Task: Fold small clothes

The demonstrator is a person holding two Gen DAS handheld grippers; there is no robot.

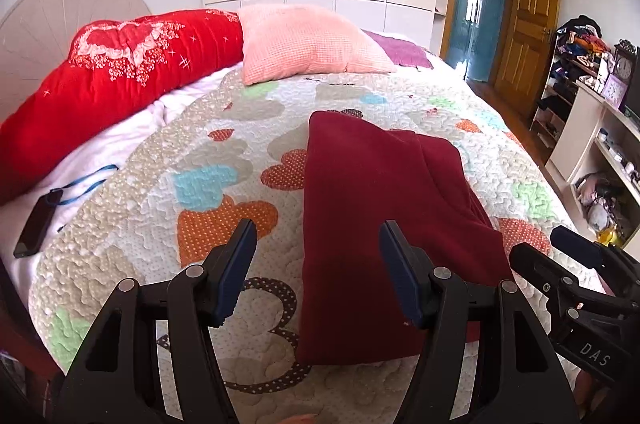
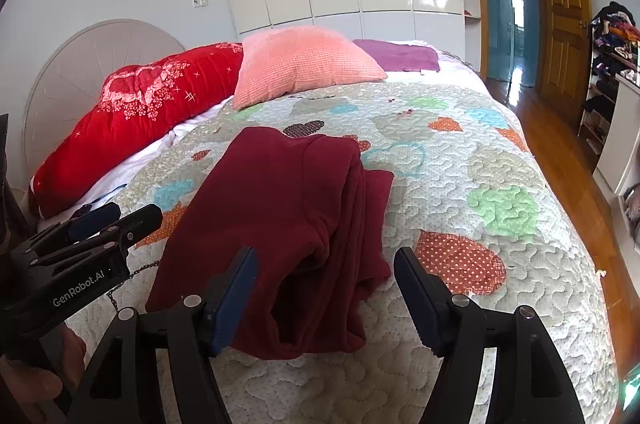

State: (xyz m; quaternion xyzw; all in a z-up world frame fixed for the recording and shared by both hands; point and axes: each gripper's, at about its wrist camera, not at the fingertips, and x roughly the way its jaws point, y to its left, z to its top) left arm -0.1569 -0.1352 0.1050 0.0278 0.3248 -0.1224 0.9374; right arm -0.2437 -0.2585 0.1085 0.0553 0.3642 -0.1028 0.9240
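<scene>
A dark red garment (image 1: 376, 224) lies folded lengthwise on the heart-patterned quilt (image 1: 200, 192); in the right wrist view the garment (image 2: 280, 216) shows stacked layers along its right edge. My left gripper (image 1: 318, 248) is open and empty, hovering above the garment's near left edge. My right gripper (image 2: 324, 272) is open and empty above the garment's near end. Each gripper shows in the other's view, the right gripper (image 1: 560, 252) at the right and the left gripper (image 2: 120, 220) at the left.
A red bolster (image 1: 112, 84), a pink pillow (image 1: 308, 44) and a purple cloth (image 1: 400, 52) lie at the bed's head. A black device with a blue strap (image 1: 36, 224) lies on the white sheet at left. Shelves (image 1: 592, 128) and wooden floor (image 2: 568, 160) are to the right.
</scene>
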